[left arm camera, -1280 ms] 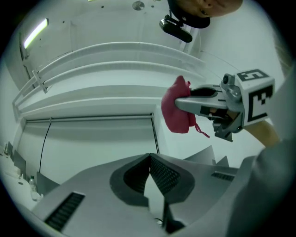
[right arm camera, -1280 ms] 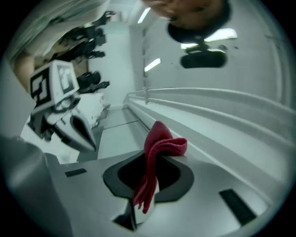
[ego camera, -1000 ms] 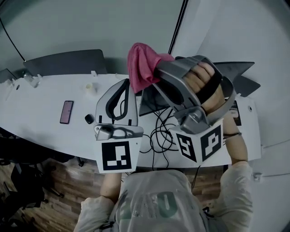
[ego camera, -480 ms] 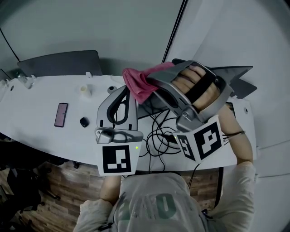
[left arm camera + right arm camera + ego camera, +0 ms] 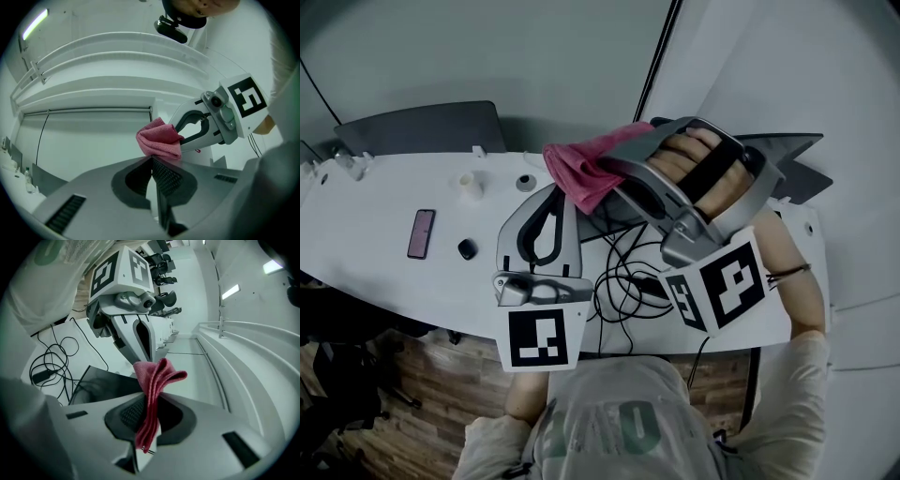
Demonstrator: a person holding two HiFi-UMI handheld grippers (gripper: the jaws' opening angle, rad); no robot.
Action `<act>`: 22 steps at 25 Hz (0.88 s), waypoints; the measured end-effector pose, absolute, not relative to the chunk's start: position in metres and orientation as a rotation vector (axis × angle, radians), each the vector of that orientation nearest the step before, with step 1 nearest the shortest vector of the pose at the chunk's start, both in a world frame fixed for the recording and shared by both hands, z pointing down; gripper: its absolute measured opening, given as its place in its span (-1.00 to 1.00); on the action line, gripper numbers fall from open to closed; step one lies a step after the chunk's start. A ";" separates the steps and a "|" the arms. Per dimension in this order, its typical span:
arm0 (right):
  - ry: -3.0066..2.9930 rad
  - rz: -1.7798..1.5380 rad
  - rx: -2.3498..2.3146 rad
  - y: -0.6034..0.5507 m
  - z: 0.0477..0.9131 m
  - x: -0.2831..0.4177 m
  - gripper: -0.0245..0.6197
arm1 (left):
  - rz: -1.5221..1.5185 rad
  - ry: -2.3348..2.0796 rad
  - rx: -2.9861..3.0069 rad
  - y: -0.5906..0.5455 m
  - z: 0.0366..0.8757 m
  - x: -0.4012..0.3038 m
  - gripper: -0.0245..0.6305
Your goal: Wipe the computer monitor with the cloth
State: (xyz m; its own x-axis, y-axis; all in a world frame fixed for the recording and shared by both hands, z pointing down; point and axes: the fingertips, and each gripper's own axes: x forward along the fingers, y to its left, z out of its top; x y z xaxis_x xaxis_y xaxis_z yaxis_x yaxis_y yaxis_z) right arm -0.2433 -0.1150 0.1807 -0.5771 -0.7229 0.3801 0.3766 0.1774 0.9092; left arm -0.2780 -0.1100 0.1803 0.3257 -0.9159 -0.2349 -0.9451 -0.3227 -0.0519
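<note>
Pink cloth is clamped in the right gripper. Jaws are shut on the folded wad, which runs up between the pads and bunches out past the tips. Left gripper has its jaws together with nothing between them, and it sits just left of the cloth in the head view.

The key relation shows best in the right gripper view. The monitor is the dark panel lower left of the cloth bunch, just beyond the jaw tips. It's tilted, and its face points roughly up toward the gripper. The cloth's free end hangs over the panel's right edge. Can't tell whether it touches the glass yet; I'd guess it's close but off.

The right gripper is the nearer one and the only one carrying the cloth, so the wipe is its job. My read is that the next move is down and left in that view to seat the cloth, then a sweep along the panel's long side.

Cables are coiled on the white desk just below the panel and could snag on a low pass. A phone lies well off at centre left, clear of the work.
</note>
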 end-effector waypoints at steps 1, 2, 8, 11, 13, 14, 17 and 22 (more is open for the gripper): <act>-1.564 -1.554 0.344 -0.117 0.180 -0.238 -0.77 | 0.240 1.715 -2.402 -0.109 0.180 -0.275 -0.88; -1.567 -1.550 0.345 -0.118 0.180 -0.233 -0.77 | 0.241 1.719 -2.397 -0.108 0.180 -0.272 -0.88; -1.566 -1.548 0.348 -0.128 0.180 -0.200 -0.77 | 0.224 1.741 -2.366 -0.107 0.182 -0.244 -0.88; -1.562 -1.531 0.349 -0.137 0.180 -0.173 -0.77 | 0.224 1.746 -2.372 -0.109 0.184 -0.223 -0.88; -1.557 -1.520 0.352 -0.144 0.181 -0.154 -0.77 | 0.199 1.733 -2.377 -0.111 0.186 -0.205 -0.88; -1.550 -1.517 0.355 -0.148 0.181 -0.142 -0.77 | 0.189 1.725 -2.377 -0.114 0.187 -0.195 -0.88; -1.532 -1.500 0.356 -0.161 0.180 -0.101 -0.77 | 0.195 1.699 -2.383 -0.124 0.185 -0.151 -0.88; -1.508 -1.464 0.358 -0.172 0.181 -0.071 -0.77 | 0.213 1.663 -2.408 -0.125 0.185 -0.115 -0.88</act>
